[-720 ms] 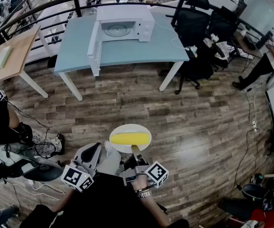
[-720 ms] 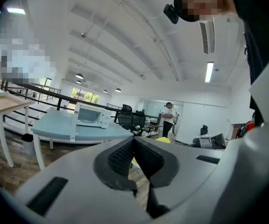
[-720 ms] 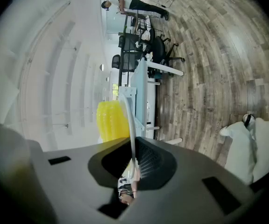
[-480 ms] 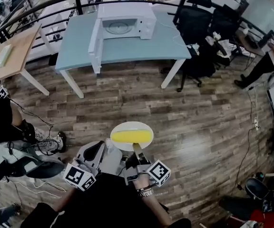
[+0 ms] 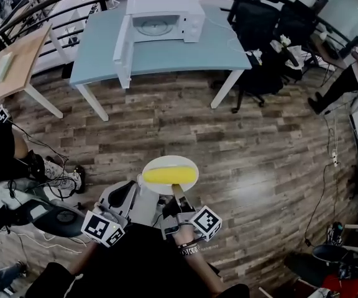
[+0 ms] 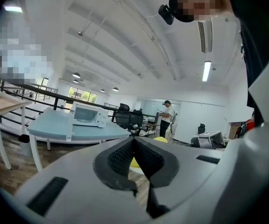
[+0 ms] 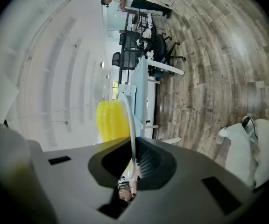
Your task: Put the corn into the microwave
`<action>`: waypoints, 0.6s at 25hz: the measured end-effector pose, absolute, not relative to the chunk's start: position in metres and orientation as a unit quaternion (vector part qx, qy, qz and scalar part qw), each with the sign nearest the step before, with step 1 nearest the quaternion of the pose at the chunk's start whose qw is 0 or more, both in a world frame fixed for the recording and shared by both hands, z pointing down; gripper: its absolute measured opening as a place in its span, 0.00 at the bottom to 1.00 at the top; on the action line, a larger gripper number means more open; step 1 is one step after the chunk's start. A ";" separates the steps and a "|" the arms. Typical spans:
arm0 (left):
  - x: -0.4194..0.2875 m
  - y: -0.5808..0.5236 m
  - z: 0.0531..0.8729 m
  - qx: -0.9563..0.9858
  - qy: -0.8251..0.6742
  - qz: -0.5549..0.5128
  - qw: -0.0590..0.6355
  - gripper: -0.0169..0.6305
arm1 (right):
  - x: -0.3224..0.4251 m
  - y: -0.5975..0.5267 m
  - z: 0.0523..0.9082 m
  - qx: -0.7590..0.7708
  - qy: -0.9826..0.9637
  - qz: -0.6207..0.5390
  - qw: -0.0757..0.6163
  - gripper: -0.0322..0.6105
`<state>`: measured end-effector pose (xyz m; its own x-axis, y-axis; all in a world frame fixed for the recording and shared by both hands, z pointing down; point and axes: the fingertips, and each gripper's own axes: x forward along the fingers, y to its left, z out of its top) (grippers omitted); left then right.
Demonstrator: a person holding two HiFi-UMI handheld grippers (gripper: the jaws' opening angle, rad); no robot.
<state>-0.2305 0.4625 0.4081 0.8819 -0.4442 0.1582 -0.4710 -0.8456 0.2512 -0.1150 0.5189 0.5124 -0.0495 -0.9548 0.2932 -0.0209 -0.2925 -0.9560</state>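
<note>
Fingers [image 7: 149,161] clamp plate [image 5: 166,162] rim, corn [image 5: 168,176] aboard; right gripper [image 5: 176,189] near level.

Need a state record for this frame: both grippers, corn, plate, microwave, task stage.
right gripper: shut on the rim of the plate, holding it above the wood floor
left gripper: shut, nothing between its jaws
corn: yellow, lying across the plate
microwave: white, on the blue table across the room
microwave door: swung open, cavity looks empty
task stage: corn not yet in the microwave; the plate is well short of the table
</note>
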 end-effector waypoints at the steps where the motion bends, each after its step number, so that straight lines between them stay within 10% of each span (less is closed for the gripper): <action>1: -0.230 0.463 0.409 0.960 -0.238 0.046 0.142 0.03 | -0.115 0.519 0.515 -0.559 0.434 -0.580 0.404 0.09; 15: -0.220 0.465 0.402 0.959 -0.244 0.033 0.141 0.03 | -0.099 0.518 0.505 -0.558 0.439 -0.569 0.414 0.09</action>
